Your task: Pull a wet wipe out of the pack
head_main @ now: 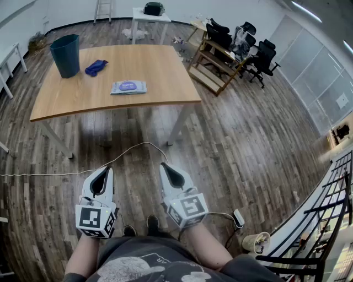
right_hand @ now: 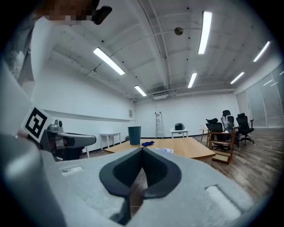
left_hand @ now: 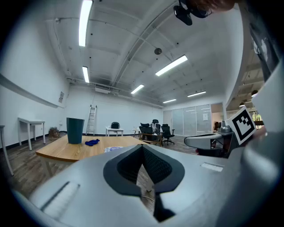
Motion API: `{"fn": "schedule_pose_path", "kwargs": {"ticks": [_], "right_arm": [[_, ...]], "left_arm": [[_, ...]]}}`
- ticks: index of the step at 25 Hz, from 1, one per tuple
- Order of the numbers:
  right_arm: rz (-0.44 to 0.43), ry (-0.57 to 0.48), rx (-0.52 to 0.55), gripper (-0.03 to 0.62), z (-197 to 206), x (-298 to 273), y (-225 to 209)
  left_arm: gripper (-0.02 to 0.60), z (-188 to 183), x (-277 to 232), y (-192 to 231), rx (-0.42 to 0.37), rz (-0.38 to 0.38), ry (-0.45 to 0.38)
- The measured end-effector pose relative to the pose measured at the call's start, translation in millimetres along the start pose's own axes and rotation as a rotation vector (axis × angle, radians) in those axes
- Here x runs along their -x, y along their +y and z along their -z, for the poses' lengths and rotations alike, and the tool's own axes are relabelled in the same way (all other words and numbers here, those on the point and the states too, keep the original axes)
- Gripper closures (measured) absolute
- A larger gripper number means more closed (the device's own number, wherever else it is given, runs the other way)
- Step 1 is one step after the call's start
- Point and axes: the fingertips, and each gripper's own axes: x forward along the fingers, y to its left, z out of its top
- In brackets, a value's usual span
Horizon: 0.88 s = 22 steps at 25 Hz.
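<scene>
Standing back from the bench [head_main: 160, 77], the person holds both tools low over the wood floor [head_main: 231, 143], side by side and about level, noses toward 12 o'clock. The left hand-held gripper [head_main: 107, 168] is clenched, its dark pads pressed together with nothing between them. The right hand-held gripper [head_main: 164, 165] is clenched and empty too. Each carries its marker cube at the 6 o'clock end, by the forearms.

The wipe pack [head_main: 128, 87] lies flat on the bench, well apart from both grippers, at about 12 o'clock from the left one and near the bench's front edge. From the pack, a blue cloth [head_main: 95, 67] lies at 10 o'clock. A dark teal bin [head_main: 66, 55] stands upright just beyond the cloth, near the bench's far-left corner.

A white cable [head_main: 127, 150] trails across the floor between the bench and the grippers. At 1 o'clock of the bench stand a wooden rack [head_main: 212, 69] and black office chairs [head_main: 245, 41]. At 12 o'clock a small white table [head_main: 150, 17] bears a dark bag [head_main: 154, 8], with a ladder [head_main: 103, 8] against the wall beside it.
</scene>
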Motion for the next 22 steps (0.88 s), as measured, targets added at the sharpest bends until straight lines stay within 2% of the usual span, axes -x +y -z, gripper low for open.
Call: {"fn": "schedule_pose_path", "kwargs": {"ticks": [10,13,17,22], "right_arm": [[-0.015,0.012,-0.013,0.605,7,2,-5],[0.031,0.028,-0.044,0.605,15,2,-16],[0.116,0.048,-0.158,0.604,28,1,-40],[0.087,0.04,-0.163,0.603,34,3,-49]], "left_arm": [[0.564,8,-4,-8,0.003,-0.008,0.013],[0.564,11,-5,-9,-0.003,-0.013,0.022],[0.563,16,-7,-4,-0.022,-0.053,0.019],[0.563,29,-11,-2,-0.044,-0.104,0.061]]}}
